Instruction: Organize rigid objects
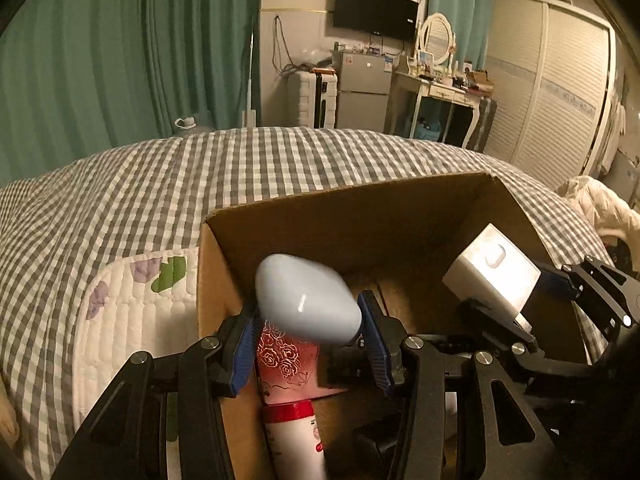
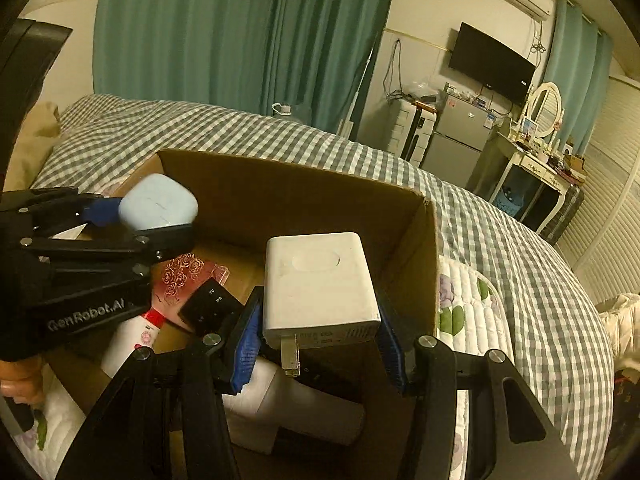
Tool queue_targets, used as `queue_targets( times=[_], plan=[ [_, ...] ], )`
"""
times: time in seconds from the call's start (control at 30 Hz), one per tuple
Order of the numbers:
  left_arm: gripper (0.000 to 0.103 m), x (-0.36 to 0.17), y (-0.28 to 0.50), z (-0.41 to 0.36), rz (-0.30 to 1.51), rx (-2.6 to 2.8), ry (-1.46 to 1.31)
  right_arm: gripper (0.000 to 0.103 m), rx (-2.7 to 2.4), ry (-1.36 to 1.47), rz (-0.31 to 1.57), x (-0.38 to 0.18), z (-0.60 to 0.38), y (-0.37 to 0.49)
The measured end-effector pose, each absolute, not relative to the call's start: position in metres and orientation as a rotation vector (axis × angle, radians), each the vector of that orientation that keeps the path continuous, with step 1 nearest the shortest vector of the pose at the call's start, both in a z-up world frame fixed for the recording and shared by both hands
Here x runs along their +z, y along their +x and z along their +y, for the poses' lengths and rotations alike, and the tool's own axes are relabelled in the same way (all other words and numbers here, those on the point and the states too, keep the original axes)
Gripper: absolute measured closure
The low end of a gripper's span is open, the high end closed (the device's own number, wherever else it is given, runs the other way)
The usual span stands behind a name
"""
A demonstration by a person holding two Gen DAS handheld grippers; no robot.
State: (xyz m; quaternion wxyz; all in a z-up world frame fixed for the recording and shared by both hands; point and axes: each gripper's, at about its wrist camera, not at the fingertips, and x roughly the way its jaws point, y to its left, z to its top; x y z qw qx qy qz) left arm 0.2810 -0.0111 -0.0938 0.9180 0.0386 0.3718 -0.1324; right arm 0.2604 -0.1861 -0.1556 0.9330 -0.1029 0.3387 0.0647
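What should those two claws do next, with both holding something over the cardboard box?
Probably lower and release. The left gripper holds the pale blue rounded case, the right gripper the white plug-in charger block, both above the open brown cardboard box.

Teal curtains (image 1: 132, 48), wall TV (image 1: 376, 10), fridge (image 1: 364, 92), vanity mirror (image 1: 437, 38), louvered wardrobe (image 1: 560, 88); dim warm light.

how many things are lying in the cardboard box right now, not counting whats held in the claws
4 that show: a red-capped white tube at the left, a pink rose-patterned item beside it, a black remote in the middle, and a white cylinder nearest the camera. The cardboard box may hide more.
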Motion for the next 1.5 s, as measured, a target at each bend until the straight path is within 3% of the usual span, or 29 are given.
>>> queue_targets(
  times=[0.2,0.33,0.43,0.53,0.67,0.73,0.83,0.9,0.97,1.5],
  plan=[
    [0.053,-0.093,0.282,-0.008,0.766,-0.264,0.059,0.049,0.14,-0.215,0.721,-0.157,-0.183,0.264],
    [0.04,-0.087,0.277,-0.005,0.746,-0.268,0.041,0.037,0.098,-0.252,0.644,-0.147,-0.18,0.252],
    [0.029,-0.077,0.269,0.001,0.706,-0.245,0.022,0.037,0.089,-0.257,0.606,-0.134,-0.179,0.244],
    [0.027,-0.061,0.26,0.01,0.667,-0.242,-0.007,0.036,0.073,-0.247,0.579,-0.121,-0.181,0.237],
    [0.01,-0.041,0.246,0.024,0.609,-0.22,-0.033,0.032,0.059,-0.205,0.555,-0.105,-0.186,0.225],
    [0.005,-0.029,0.234,0.032,0.562,-0.209,-0.056,0.028,0.058,-0.168,0.549,-0.098,-0.19,0.218],
    [0.004,-0.016,0.221,0.04,0.531,-0.218,-0.075,0.022,0.048,-0.13,0.527,-0.088,-0.196,0.206],
    [0.002,-0.007,0.211,0.044,0.513,-0.221,-0.077,0.009,0.032,-0.114,0.504,-0.08,-0.198,0.195],
    [0.0,0.0,0.2,0.045,0.495,-0.214,-0.069,0.004,0.014,-0.097,0.483,-0.071,-0.201,0.182],
    [0.0,0.048,0.113,0.05,0.359,-0.192,0.002,0.0,0.023,-0.05,0.364,-0.016,-0.2,0.096]
  ],
)
